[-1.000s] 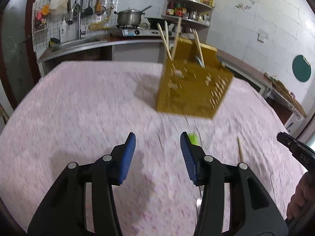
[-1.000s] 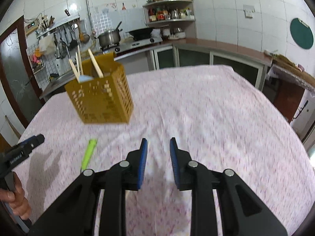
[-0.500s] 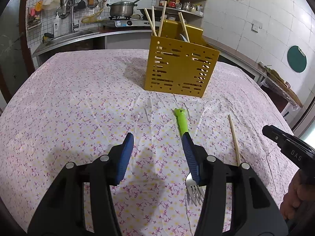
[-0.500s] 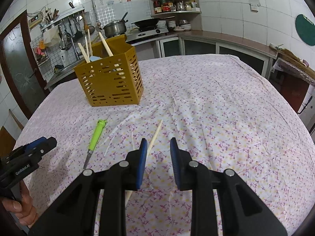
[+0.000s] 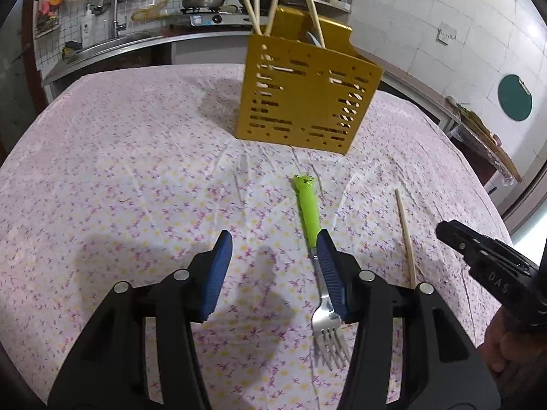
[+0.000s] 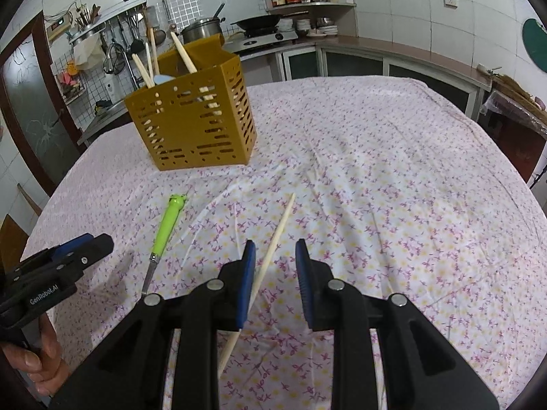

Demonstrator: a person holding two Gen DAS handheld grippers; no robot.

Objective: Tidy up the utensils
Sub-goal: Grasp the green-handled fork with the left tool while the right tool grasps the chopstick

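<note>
We hold the left gripper (image 5: 273, 266) with jaws wide beside the fork (image 5: 316, 256), with its glossy green handle and steel tines. The right gripper (image 6: 275, 266), jaws narrower and holding nothing, hovers over a thin wooden chopstick (image 6: 273, 239) on the floral tabletop (image 6: 393, 188). The slotted yellow plastic holder (image 6: 195, 123) stands beyond.

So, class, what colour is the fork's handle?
Bright green handle on the metal fork, clearest in the left wrist view.

Left claw (image 5: 273, 270), jaws spread wide with blue pads (image 5: 218, 266) facing each other, held low and pointing forward. Right claw (image 6: 275, 270), jaws parted more narrowly, likewise low and forward; each claw is gripped from behind by a bare hand (image 6: 41, 358).
</note>
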